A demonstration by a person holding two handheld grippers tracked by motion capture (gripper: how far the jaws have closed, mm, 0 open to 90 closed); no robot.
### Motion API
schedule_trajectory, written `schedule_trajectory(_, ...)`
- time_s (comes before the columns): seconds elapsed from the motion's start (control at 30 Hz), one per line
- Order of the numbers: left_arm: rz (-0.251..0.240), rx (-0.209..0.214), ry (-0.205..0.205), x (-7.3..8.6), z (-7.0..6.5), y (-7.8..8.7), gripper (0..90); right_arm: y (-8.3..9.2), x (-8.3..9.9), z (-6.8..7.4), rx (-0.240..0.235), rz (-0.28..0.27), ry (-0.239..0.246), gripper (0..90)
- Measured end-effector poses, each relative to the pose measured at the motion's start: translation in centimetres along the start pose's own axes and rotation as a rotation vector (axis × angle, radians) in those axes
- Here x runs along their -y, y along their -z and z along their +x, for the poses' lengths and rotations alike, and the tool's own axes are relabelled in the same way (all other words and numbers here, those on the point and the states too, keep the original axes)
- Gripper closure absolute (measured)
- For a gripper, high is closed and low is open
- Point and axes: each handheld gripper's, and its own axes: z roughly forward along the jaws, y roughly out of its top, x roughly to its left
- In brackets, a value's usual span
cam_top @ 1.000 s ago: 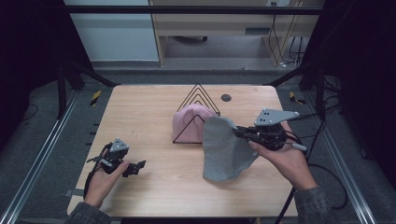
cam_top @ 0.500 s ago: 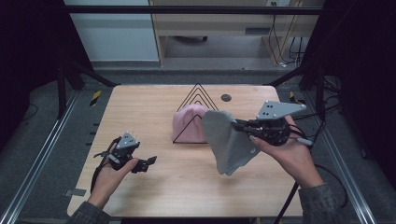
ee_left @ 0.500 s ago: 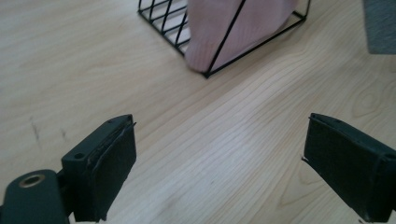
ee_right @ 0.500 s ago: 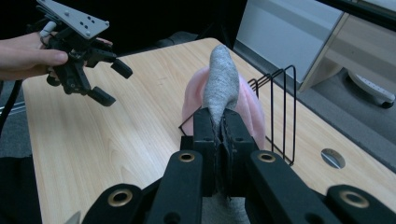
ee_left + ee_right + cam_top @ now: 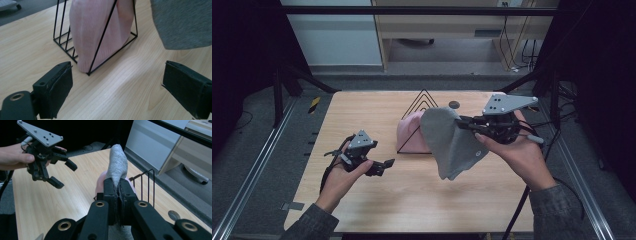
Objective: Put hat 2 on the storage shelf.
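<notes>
A grey knitted cloth [image 5: 452, 145] hangs clear of the table from my right gripper [image 5: 460, 121], whose jaws are shut on its upper edge. In the right gripper view the cloth [image 5: 117, 162] rises pinched between the closed pads of the right gripper [image 5: 118, 187]. A pink knitted piece [image 5: 409, 135] sits inside a black triangular wire rack [image 5: 422, 97] at the table's middle. My left gripper [image 5: 384, 165] hovers left of the rack, open and empty. In its own view the left gripper [image 5: 117, 92] faces the pink piece [image 5: 100, 30], with the grey cloth [image 5: 182, 22] hanging at upper right.
A small dark round disc [image 5: 454, 104] lies on the wooden table [image 5: 362, 110] behind the rack, near the far edge. Metal frame rails run along both sides of the table. A white cabinet and a desk stand beyond the far edge.
The right gripper has risen and lifted the grey cloth fully off the table. The left gripper has risen and moved right, closer to the rack, staying open.
</notes>
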Motion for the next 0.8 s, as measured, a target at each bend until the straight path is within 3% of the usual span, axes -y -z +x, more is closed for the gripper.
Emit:
schedule_trajectory(0.27,-0.034,0.014,-0.012,-2.6,0.7,-0.1,8.7,-0.6,-2.1,-0.5,0.006,-0.03,-0.011,86.3)
schedule_trajectory(0.5,-0.05,0.034,-0.05,-5.2,0.8,0.4,8.9,-0.8,-5.2,-0.5,0.021,-0.05,0.024,86.3)
schedule_trajectory(0.8,-0.064,0.051,-0.066,-7.2,0.6,0.7,10.0,-1.5,-7.8,-0.8,0.039,-0.068,0.031,86.3)
